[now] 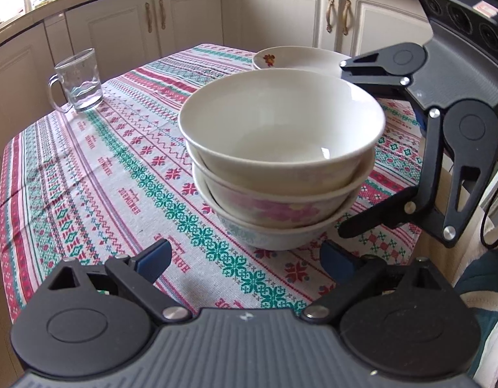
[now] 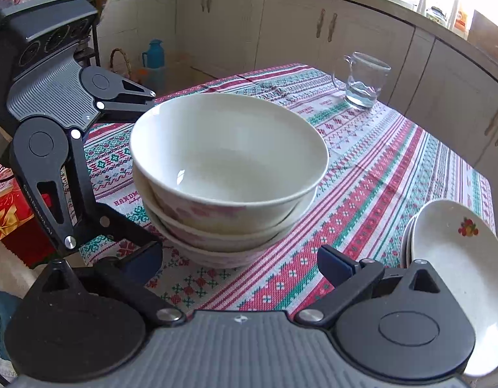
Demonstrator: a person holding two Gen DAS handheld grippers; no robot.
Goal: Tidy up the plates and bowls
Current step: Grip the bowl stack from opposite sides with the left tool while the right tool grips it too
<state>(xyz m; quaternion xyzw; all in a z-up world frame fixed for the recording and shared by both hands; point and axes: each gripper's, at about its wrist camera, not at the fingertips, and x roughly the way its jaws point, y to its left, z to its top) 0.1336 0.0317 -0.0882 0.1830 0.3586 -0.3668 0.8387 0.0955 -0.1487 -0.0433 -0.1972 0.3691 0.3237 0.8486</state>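
Three nested bowls (image 1: 278,161) stand stacked on the patterned tabletop (image 1: 97,174) just ahead of your left claw (image 1: 245,258) and right claw (image 2: 239,263), both spread wide and empty, flanking the stack as if to grip it; plates (image 2: 455,265) rest beyond, glass mug (image 1: 79,80) farthest.

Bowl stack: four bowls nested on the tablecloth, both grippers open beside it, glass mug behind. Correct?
Not quite: the bowl stack has three bowls, not four, as the left wrist view shows. The rest holds: it sits on the tablecloth, left gripper and right gripper open, glass mug behind.
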